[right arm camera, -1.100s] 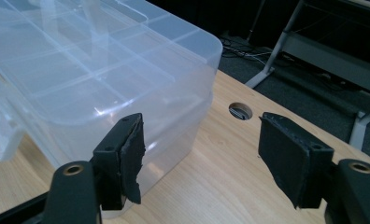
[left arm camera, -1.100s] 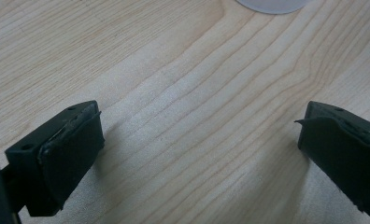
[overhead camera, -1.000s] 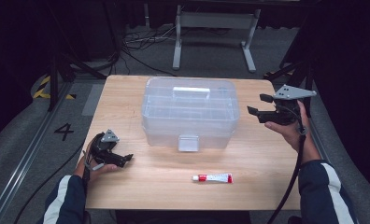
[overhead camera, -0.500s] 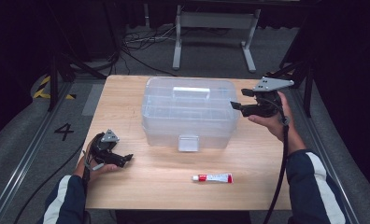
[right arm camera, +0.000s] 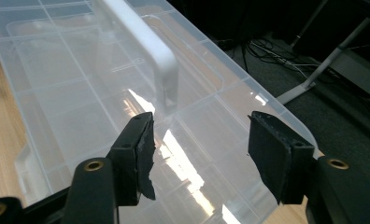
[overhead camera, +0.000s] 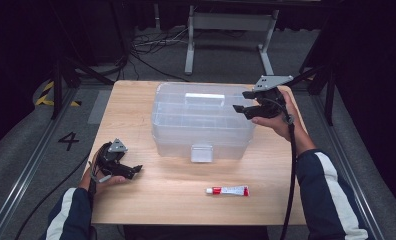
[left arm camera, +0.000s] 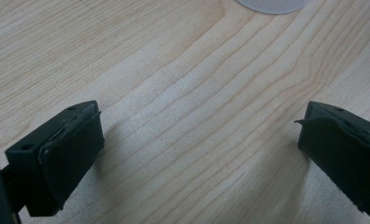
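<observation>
A clear plastic storage box (overhead camera: 201,117) with a closed lid and a white handle (overhead camera: 204,96) stands in the middle of the wooden table (overhead camera: 161,190). My right gripper (overhead camera: 241,101) hovers open over the box's right end, jaws spread above the lid (right arm camera: 80,93) beside the handle (right arm camera: 145,44). My left gripper (overhead camera: 132,170) rests low on the table at the front left, open, with bare wood (left arm camera: 197,116) between its jaws. A small red-and-white tube (overhead camera: 228,190) lies on the table in front of the box.
A latch tab (overhead camera: 202,152) sits on the box's front wall. Dark floor, cables (overhead camera: 151,50) and a grey metal stand (overhead camera: 226,22) lie beyond the far table edge. A rail with a "4" mark (overhead camera: 68,140) runs along the left.
My right gripper has moved left from beside the table's right edge to above the box's right end. The left gripper has stayed put.
</observation>
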Demonstrator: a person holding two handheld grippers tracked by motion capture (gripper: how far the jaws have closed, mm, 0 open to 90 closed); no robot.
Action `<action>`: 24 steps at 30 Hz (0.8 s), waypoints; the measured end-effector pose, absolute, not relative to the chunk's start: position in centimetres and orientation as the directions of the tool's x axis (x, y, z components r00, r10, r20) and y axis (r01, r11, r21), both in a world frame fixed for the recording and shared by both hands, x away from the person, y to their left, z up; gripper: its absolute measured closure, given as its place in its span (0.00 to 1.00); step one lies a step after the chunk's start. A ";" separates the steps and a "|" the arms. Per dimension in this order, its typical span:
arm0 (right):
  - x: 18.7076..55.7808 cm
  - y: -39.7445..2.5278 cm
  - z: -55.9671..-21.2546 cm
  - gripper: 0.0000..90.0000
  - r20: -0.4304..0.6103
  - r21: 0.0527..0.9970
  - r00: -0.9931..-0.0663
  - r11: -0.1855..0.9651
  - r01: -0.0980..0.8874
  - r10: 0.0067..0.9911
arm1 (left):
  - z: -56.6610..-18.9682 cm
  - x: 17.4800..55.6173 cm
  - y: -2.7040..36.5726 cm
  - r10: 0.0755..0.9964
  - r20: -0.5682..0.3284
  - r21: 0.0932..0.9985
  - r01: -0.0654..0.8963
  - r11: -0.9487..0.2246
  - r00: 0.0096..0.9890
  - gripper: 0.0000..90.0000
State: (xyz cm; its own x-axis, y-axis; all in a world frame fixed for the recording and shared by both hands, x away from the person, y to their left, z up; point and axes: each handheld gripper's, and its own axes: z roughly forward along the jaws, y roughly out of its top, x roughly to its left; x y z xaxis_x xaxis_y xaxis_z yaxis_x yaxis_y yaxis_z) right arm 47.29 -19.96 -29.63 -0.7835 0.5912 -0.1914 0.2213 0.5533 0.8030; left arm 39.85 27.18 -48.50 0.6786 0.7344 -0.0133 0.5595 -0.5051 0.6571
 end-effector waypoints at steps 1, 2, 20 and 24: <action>47.4 -19.8 -29.7 0.48 -0.186 0.802 -0.789 0.555 0.222 0.585 | -48.5 39.9 27.2 0.734 -0.013 0.657 0.559 -0.505 0.679 0.00; 47.4 -19.7 -29.7 0.48 -0.185 0.800 -0.791 0.557 0.223 0.583 | -48.5 39.9 27.2 0.734 -0.013 0.657 0.559 -0.505 0.679 0.00; 48.6 -16.4 -29.4 0.56 -0.240 0.761 -0.810 0.621 0.185 0.536 | -48.5 39.8 27.2 0.734 -0.014 0.656 0.560 -0.506 0.679 0.00; 48.9 -16.0 -29.4 0.57 -0.239 0.750 -0.810 0.632 0.196 0.535 | -48.5 39.9 27.2 0.734 -0.013 0.657 0.559 -0.506 0.679 0.00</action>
State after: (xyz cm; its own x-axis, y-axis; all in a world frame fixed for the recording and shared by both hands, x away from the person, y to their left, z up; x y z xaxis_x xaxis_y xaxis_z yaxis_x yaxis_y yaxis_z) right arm 48.91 -16.01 -29.44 -0.8101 0.5352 -0.2394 0.1957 0.6317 0.7501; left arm 39.85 27.19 -48.50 0.6792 0.7339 -0.0133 0.5595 -0.5059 0.6566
